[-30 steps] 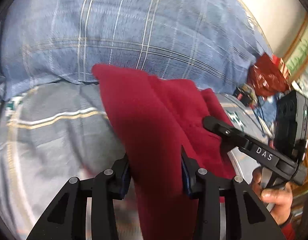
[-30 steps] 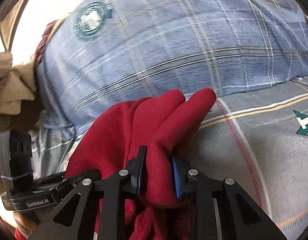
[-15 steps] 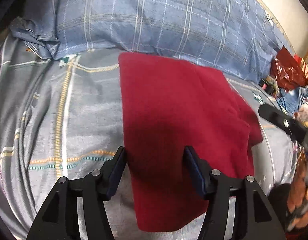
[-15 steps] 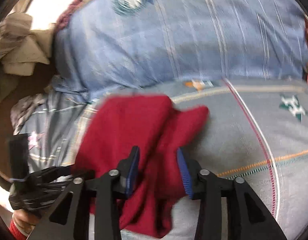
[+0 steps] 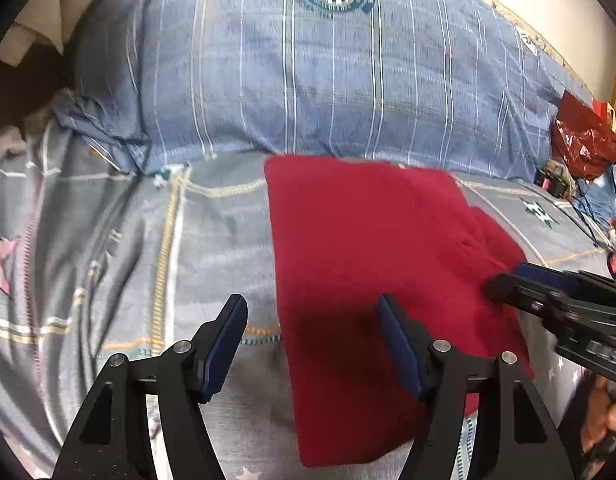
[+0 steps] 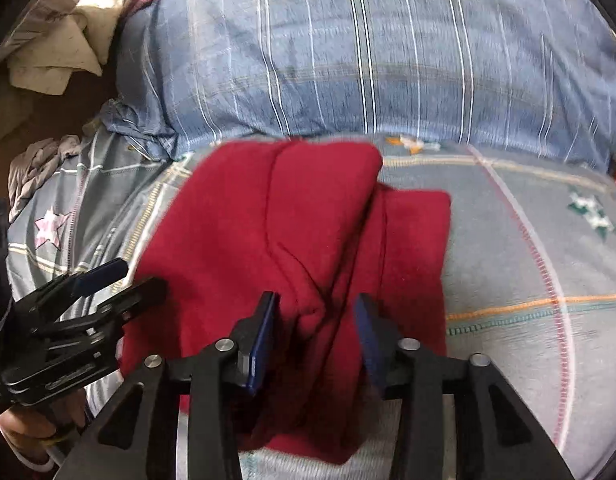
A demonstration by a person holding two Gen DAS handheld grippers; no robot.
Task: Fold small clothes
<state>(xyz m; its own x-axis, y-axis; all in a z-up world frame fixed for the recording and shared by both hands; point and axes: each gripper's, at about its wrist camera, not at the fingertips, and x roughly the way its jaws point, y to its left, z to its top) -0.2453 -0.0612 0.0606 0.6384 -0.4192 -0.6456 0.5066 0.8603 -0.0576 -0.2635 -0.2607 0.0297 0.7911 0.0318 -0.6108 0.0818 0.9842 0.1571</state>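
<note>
One red garment is seen, spread ahead of and between the two tongs: the left tongs and the right tongs. One blue striped pillow is counted beyond them, and one red plastic bag far to the right of the left tongs.

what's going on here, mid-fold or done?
A person with a handheld tool in each hand is folding a small dark red fleece garment on a grey patterned bedsheet, in front of a blue plaid pillow. The garment lies on the sheet, apparently folded over itself. The left tool is open, holding nothing, straddling the garment's left edge. The right tool is open too, with a bunched ridge of cloth between its fingers, ungripped.
</note>
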